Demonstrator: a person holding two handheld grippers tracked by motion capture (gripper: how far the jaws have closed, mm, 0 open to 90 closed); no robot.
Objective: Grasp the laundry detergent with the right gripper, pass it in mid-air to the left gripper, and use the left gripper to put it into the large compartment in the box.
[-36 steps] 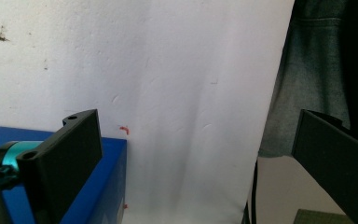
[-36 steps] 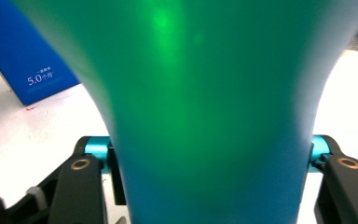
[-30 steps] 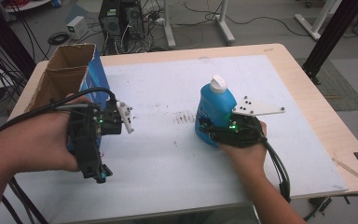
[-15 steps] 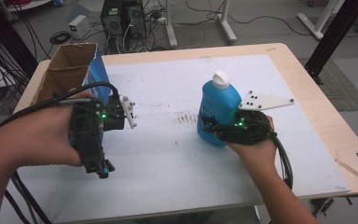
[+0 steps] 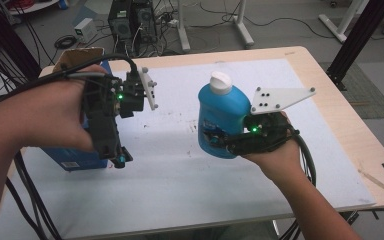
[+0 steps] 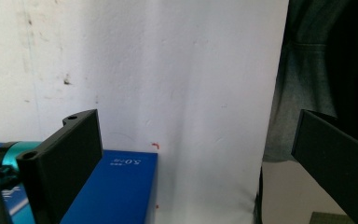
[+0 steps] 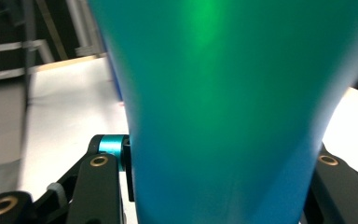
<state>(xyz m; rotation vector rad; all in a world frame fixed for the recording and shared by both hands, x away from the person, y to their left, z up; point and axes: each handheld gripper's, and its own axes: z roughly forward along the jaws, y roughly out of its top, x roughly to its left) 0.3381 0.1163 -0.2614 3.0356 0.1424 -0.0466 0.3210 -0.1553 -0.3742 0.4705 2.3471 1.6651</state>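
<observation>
High view: right gripper [image 5: 219, 142] is clamped on the blue bottle [image 5: 223, 120], upright with a white cap, clear of the surface [image 5: 190, 190]. Left gripper view: left gripper [image 6: 191, 163] has its jaws wide apart, empty, above a blue box [image 6: 116, 186]. Right gripper view: the bottle sits between the jaws.

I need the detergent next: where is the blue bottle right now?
In the high view the blue bottle is right of centre above the white mat, upright, clamped in the right gripper.
</observation>
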